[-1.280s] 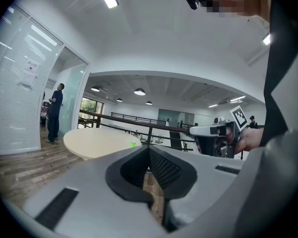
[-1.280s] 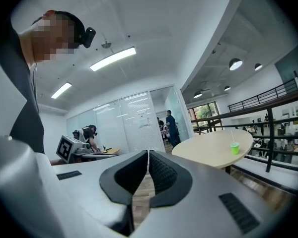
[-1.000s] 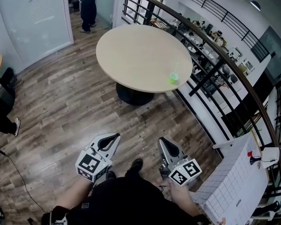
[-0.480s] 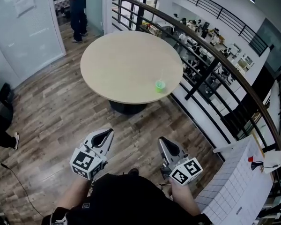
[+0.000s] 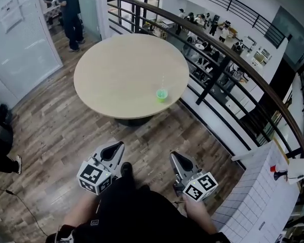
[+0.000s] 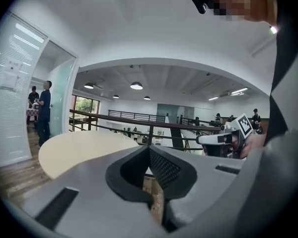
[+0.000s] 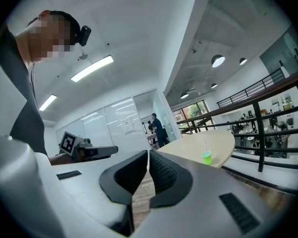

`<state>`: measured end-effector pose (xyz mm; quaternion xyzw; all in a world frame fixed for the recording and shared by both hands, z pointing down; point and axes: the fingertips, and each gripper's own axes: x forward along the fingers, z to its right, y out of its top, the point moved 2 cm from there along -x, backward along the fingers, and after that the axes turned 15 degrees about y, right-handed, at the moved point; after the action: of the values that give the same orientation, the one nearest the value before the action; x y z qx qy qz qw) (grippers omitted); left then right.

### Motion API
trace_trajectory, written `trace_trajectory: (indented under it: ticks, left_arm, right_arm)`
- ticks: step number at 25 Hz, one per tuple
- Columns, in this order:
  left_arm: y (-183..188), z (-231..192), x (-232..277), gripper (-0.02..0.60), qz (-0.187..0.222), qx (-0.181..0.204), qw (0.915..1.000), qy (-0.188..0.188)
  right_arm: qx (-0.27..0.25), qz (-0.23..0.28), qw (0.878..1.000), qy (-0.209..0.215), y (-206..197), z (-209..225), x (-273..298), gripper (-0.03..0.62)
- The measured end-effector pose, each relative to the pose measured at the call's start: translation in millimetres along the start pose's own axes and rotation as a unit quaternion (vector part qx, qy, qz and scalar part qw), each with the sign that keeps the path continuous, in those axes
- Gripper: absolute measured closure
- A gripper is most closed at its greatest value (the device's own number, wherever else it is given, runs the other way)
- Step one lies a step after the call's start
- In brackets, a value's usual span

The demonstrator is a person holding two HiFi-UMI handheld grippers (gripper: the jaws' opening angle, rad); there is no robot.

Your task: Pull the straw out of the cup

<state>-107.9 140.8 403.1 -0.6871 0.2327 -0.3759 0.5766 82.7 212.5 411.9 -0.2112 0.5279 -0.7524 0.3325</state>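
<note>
Carried forward since a second before, the left gripper (image 5: 117, 147) and right gripper (image 5: 174, 157) had come nearer the round pale wooden table (image 5: 116, 70), each with jaws pressed together on nothing. Well ahead, the small translucent green plastic cup (image 5: 162, 94), a thin clear straw (image 5: 162, 82) upright in it, stood near the table's right edge, beside a dark metal railing (image 5: 215, 81), over wood-plank floor (image 5: 55, 125). Print on the glass wall's paper sheet (image 5: 10, 11) was too small to read

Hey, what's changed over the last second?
The person has walked toward the round table: in the head view it and the green cup have slid left and nearer. Nothing was gripped or released. The straw is still in the cup; the left gripper and right gripper stay shut, empty, held low in front.
</note>
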Motion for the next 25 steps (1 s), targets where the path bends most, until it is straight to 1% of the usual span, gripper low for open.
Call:
trace_trajectory:
  ticks: [3,8,10,14,19,25]
  left_arm:
    - [3.9,-5.9,18.3,0.574,-0.002,-0.004,0.9999,-0.011]
    - [-9.4,-34.9,22.9,0.574,0.001,-0.003,0.9993,-0.037]
    - [-3.7,-46.0,44.7,0.574,-0.002,0.002,0.9985,-0.054]
    - [29.4,-74.6,104.4,0.574,-0.004,0.007,0.9963,-0.086]
    - [23.6,-92.5,151.0,0.574,-0.001,0.01,0.994,-0.109]
    - [33.5,-123.4,192.5,0.574,0.0,0.01,0.9908,-0.135]
  right_arm:
    - [0.003,-0.003,1.0,-0.008,0.0,11.5,7.4,0.569]
    - [0.001,-0.003,1.0,-0.025,-13.5,5.2,35.9,0.569]
    - [0.002,0.0,0.999,-0.035,-5.1,20.6,54.5,0.569]
    - [0.005,0.009,0.999,-0.05,31.2,68.3,106.0,0.569]
    - [-0.001,0.017,0.998,-0.058,32.8,104.6,135.7,0.569]
    - [-0.006,0.027,0.996,-0.083,48.1,132.5,171.0,0.569]
